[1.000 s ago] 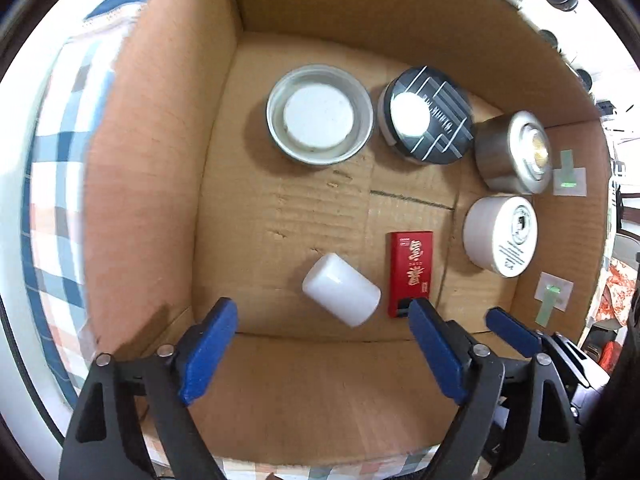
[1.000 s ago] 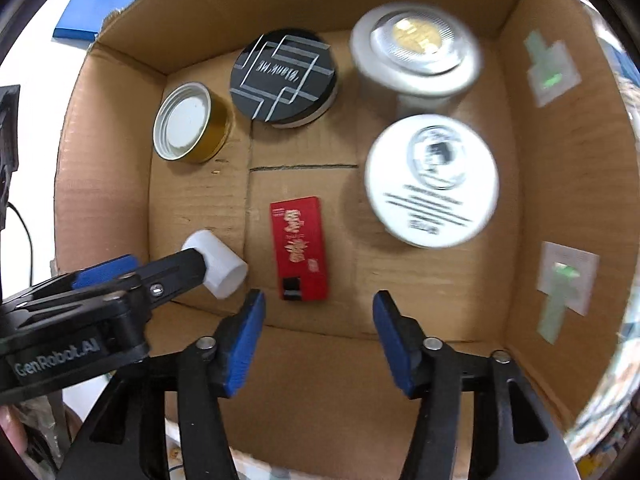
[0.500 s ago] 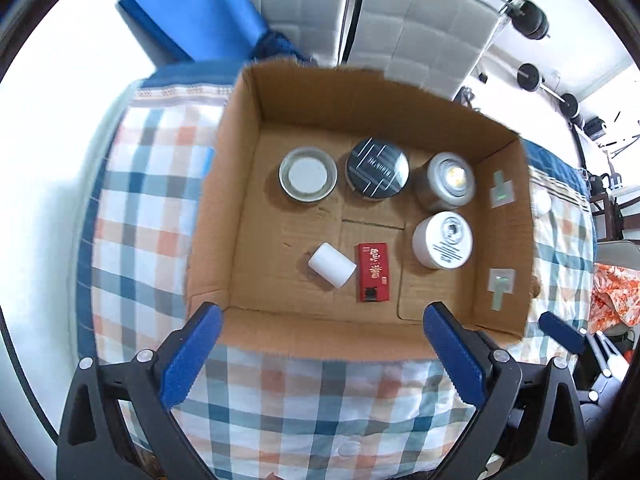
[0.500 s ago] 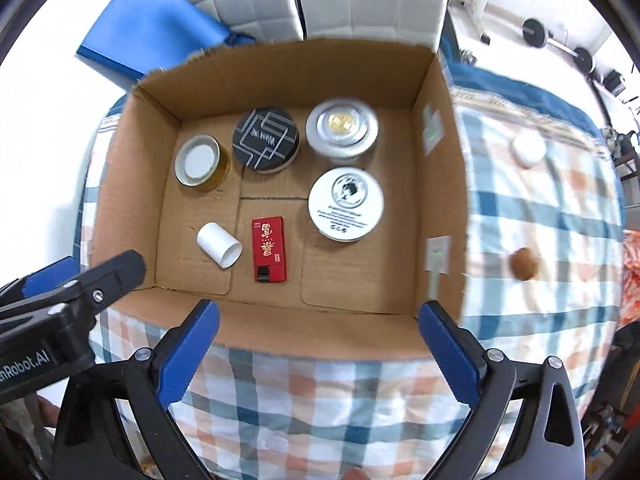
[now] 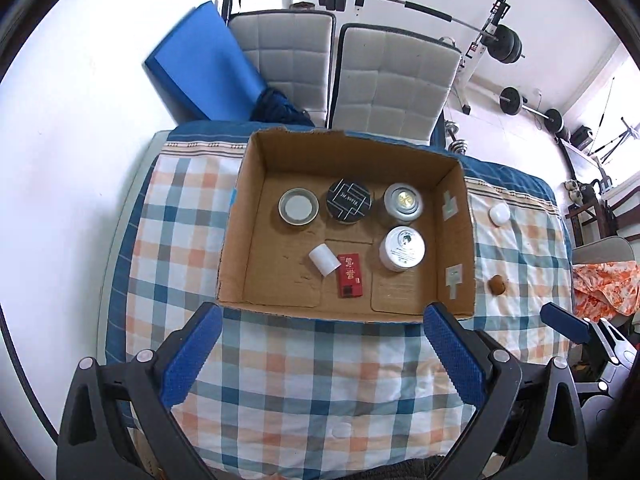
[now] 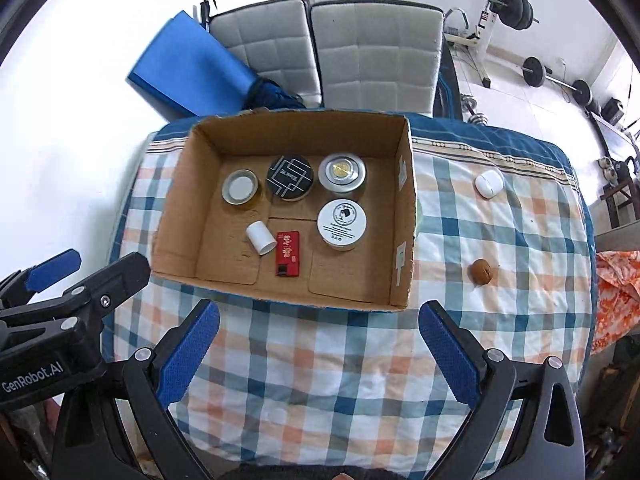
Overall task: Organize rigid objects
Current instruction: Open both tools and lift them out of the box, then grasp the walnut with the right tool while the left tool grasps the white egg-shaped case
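Now both the left gripper [image 5: 320, 354] and right gripper [image 6: 318, 350], jaws just spread wide and empty, hang above the checked table [image 5: 304, 380]; ahead, the cardboard box [image 5: 240, 220] holds tins, perhaps a white tube [image 5: 324, 259], beside a red pack [image 5: 350, 275].

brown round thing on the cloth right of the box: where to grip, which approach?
Judgement: take the brown round object across its widest middle, coming straight down from above. It looks small and roughly ball-shaped, sitting alone on the checked cloth with open space around it, well clear of the cardboard box. What it is made of I cannot tell.
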The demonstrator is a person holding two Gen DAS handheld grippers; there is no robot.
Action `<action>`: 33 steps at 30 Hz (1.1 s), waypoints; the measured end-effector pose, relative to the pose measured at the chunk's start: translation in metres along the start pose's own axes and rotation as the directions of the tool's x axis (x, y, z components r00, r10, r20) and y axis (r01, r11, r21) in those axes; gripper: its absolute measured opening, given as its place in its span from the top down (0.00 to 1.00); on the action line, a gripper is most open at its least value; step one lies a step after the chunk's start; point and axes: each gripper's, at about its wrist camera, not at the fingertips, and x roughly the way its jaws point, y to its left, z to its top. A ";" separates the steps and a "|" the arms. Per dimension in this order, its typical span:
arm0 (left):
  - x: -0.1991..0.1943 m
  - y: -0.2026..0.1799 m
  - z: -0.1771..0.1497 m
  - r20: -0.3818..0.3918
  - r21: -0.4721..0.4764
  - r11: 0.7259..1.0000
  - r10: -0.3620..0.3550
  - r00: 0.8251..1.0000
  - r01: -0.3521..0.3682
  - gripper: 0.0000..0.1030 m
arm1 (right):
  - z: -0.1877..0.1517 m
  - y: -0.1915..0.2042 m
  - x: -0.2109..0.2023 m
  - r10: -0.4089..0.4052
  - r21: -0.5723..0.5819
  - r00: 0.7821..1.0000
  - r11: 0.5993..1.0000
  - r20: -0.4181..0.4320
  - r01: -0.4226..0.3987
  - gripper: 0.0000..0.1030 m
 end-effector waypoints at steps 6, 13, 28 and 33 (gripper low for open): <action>-0.004 -0.020 -0.003 0.008 0.011 1.000 0.000 1.000 0.000 0.00 | -0.005 -0.016 -0.009 0.025 0.014 1.000 1.000 0.009 -0.025 0.01; 0.024 -0.077 0.000 -0.005 0.064 0.998 -0.005 1.000 0.005 0.00 | -0.011 -0.087 -0.003 -0.021 0.116 1.000 0.993 -0.011 0.023 0.01; 0.165 -0.165 0.021 -0.169 0.106 0.994 0.035 0.985 -0.017 0.00 | 0.004 -0.259 0.158 -0.055 0.285 0.976 0.952 -0.209 0.115 0.21; 0.190 -0.170 0.027 -0.199 0.105 0.993 0.068 0.978 -0.048 0.00 | 0.010 -0.262 0.213 -0.064 0.237 0.955 0.962 -0.291 0.137 0.34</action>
